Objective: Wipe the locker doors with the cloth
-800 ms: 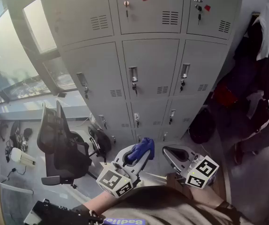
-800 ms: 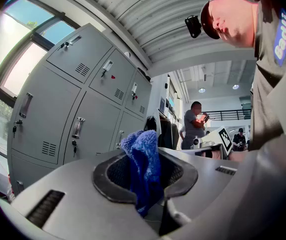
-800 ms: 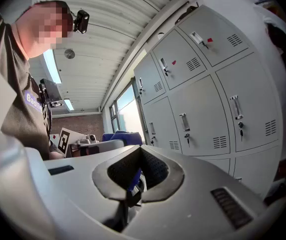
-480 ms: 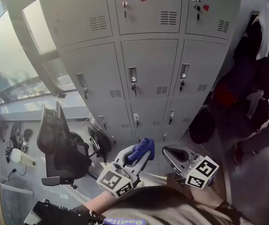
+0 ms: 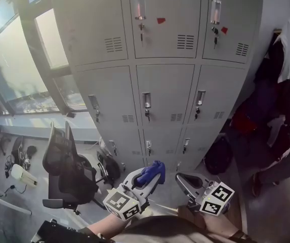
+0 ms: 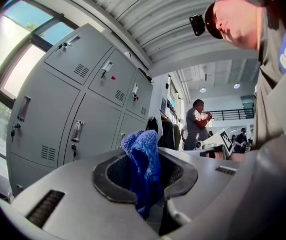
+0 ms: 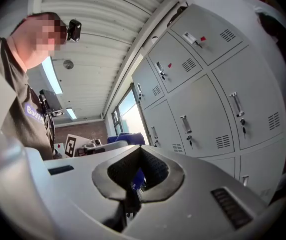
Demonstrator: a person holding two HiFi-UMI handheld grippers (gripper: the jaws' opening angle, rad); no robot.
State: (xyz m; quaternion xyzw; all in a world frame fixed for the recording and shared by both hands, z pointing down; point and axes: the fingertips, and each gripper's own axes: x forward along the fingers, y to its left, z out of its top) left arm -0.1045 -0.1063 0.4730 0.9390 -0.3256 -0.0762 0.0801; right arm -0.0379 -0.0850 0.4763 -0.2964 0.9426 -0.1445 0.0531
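Lockers: a grey metal bank of lockers [image 5: 165,92] with three columns of doors in view. Each door has a handle, a lock and a small vent. Every door that shows is closed.
Red marks: two small red marks [image 5: 161,20] on the upper doors of the lockers, one in the middle column and one in the right column.
Cloth: a blue, fluffy cloth [image 5: 153,169]. It is in front of the lockers, well apart from them, and touches no door. It stands up out of the jaws of the left gripper.
Left gripper: the left gripper [image 5: 146,178] has its jaws clamped on the cloth, which is pinched between the two dark pads. It is low, close to the person's body, and points toward the lower doors of the lockers.
Right gripper: the right gripper [image 5: 181,167] has its jaws together, with nothing between the pads. It is just beside the left gripper, also well apart from the lockers.
Marker cubes: the left marker cube [image 5: 120,205] and the right marker cube [image 5: 215,199] sit on the gripper ends away from the lockers.
Office chair: a dark office chair [image 5: 66,168] on the floor, left of the lockers and near their lowest row.
Window: a large bright window [image 5: 13,70], left of the lockers.
Hanging clothes: dark hanging clothes [image 5: 281,100] with one white piece, right of the lockers.
Other person: a standing person [image 6: 196,124], seen in the left gripper view beyond the far end of the lockers.
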